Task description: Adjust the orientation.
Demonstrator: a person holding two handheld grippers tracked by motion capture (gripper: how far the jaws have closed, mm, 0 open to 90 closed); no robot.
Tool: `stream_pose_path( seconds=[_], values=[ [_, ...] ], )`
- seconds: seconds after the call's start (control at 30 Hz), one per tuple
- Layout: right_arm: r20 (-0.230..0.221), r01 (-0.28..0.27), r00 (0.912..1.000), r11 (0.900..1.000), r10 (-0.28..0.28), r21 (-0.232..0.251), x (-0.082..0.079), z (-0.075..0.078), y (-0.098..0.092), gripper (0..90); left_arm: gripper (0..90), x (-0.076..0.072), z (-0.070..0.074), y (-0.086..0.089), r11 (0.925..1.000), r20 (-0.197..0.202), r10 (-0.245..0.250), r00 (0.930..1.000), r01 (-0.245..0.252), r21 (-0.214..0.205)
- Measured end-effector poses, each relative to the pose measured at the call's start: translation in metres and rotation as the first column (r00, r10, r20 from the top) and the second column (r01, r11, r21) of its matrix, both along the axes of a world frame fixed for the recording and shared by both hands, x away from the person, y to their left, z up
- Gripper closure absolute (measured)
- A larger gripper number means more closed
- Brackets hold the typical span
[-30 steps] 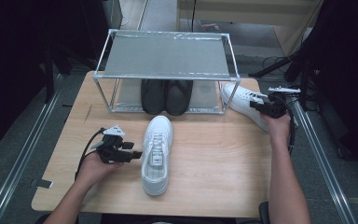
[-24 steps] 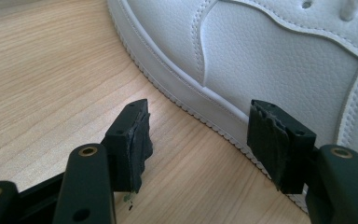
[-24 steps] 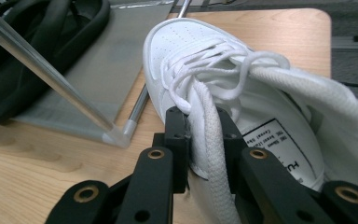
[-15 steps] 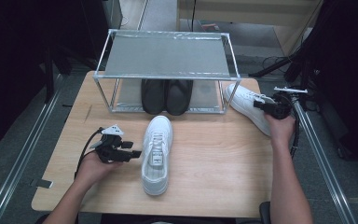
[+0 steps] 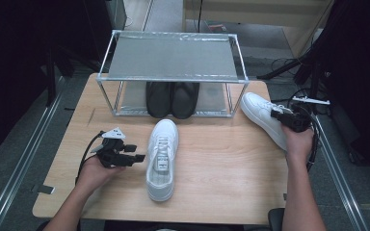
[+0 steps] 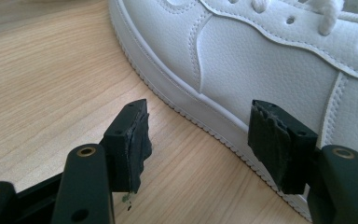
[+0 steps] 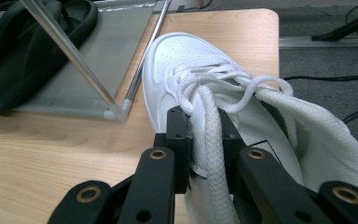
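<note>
At the near side of the table (image 5: 212, 192), left gripper (image 5: 134, 158) sits low with jaws wide and holding nothing — the middle white sneaker (image 5: 161, 156) lies just beside them; in the left gripper view its sole edge (image 6: 205, 126) runs across between the two pads (image 6: 135, 140), no contact that I can see. Farther out on the right, right gripper (image 5: 278, 115) has just been closing and is clamped on the tongue and a lace (image 7: 209, 135) of the second white sneaker (image 5: 265, 115), which lies at the table's right edge beside the rack (image 5: 173, 77). Step in hand looks like the pickup of that sneaker — grip made. Next move probably needs a lift clear of the rack post (image 7: 81, 70), then a swing toward the shelf, where the black shoes (image 5: 172, 98) already sit below. Tongue grip is soft, so the sneaker may sag or swing
</note>
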State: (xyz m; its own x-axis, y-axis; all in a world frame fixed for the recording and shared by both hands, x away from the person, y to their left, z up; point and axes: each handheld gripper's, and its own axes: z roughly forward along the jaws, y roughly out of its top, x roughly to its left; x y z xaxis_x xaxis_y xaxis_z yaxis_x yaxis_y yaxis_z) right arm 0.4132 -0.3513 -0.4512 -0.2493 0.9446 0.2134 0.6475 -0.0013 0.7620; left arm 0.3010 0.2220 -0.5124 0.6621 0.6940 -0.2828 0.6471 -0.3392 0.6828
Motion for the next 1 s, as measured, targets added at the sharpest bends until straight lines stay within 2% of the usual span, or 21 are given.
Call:
stream_pose_path(
  seconds=[0.07,0.2,0.23,0.3,0.57,0.73,1.0],
  values=[
    [0.001,0.005,1.0,1.0,-0.005,0.002,-0.003,0.001,0.0,82.1,38.4,0.0,0.0,0.0,1.0,0.001,0.002,1.0,-0.002,0.001],
    [0.017,0.009,0.9998,0.9999,-0.009,-0.007,-0.024,0.005,0.004,82.1,38.2,-0.001,0.002,0.002,1.0,0.011,0.0,0.9999,0.0,-0.005],
    [0.017,0.009,0.9998,0.9999,-0.009,-0.007,-0.024,0.005,0.004,82.1,38.2,-0.001,0.002,0.002,1.0,0.011,0.0,0.9999,0.0,-0.005],
    [0.025,0.016,0.9996,0.9999,-0.016,0.0,-0.037,0.007,0.005,82.2,38.1,-0.001,0.002,0.002,1.0,0.013,0.003,0.9999,-0.003,-0.008],
    [0.053,0.021,0.9983,0.9994,-0.022,0.029,-0.069,0.014,0.006,82.2,38.2,-0.001,0.002,0.001,1.0,0.02,0.002,0.9998,-0.002,-0.008],
    [0.067,-0.002,0.9977,0.9999,0.001,0.017,-0.086,0.018,0.013,82.2,38.2,-0.002,0.004,0.001,0.9999,0.034,-0.008,0.9994,0.008,-0.008],
    [0.067,-0.067,0.9955,0.9978,0.067,-0.003,-0.099,0.021,0.032,82.0,38.1,-0.001,0.004,0.001,0.9999,0.036,-0.013,0.9993,0.013,-0.009]
  ],
)
